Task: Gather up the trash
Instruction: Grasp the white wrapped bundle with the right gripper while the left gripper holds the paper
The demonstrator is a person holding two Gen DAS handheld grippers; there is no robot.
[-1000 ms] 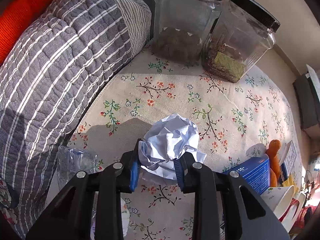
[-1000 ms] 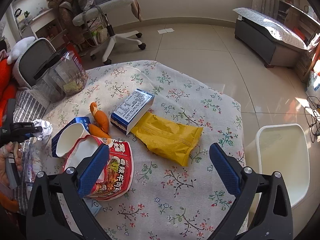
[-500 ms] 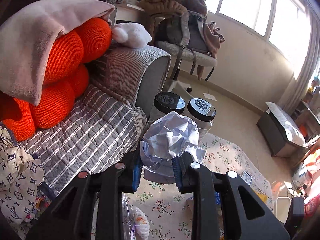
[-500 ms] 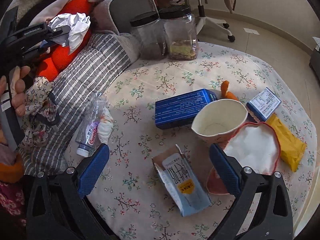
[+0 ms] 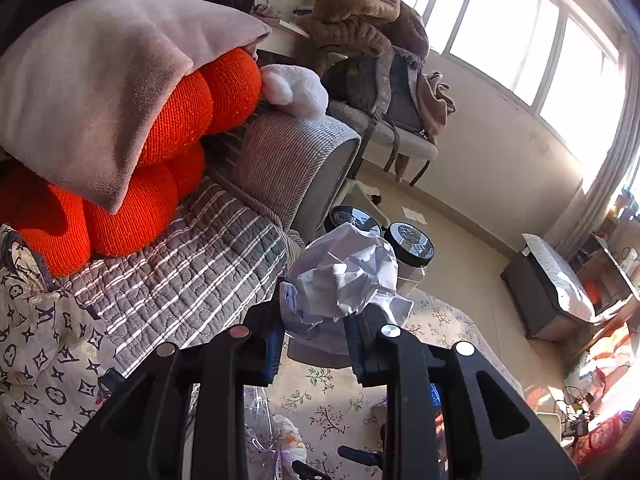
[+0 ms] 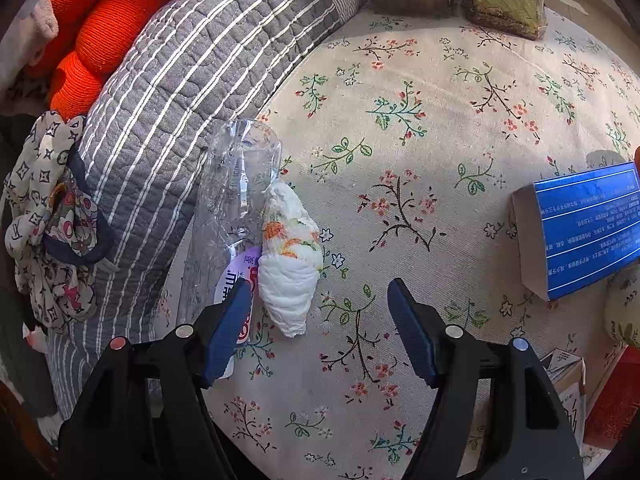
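My left gripper (image 5: 314, 330) is shut on a crumpled white paper ball (image 5: 344, 272) and holds it high above the floral table (image 5: 440, 320). My right gripper (image 6: 320, 320) is open and empty, low over the table (image 6: 440, 140). A rolled white tissue with an orange print (image 6: 290, 256) lies just ahead of its left finger (image 6: 228, 328). A crushed clear plastic bottle (image 6: 232, 200) lies against the tissue's left side, at the table edge.
A grey striped cushion (image 6: 192, 60), orange pillows (image 5: 172, 120) and a patterned cloth (image 6: 48, 208) lie left of the table. Two jars (image 5: 408, 240) stand at the far edge. A blue box (image 6: 588, 232) sits at the right.
My left gripper has lifted the paper ball off the table and stays raised. My right gripper has swung left and dropped close to the tissue and bottle.
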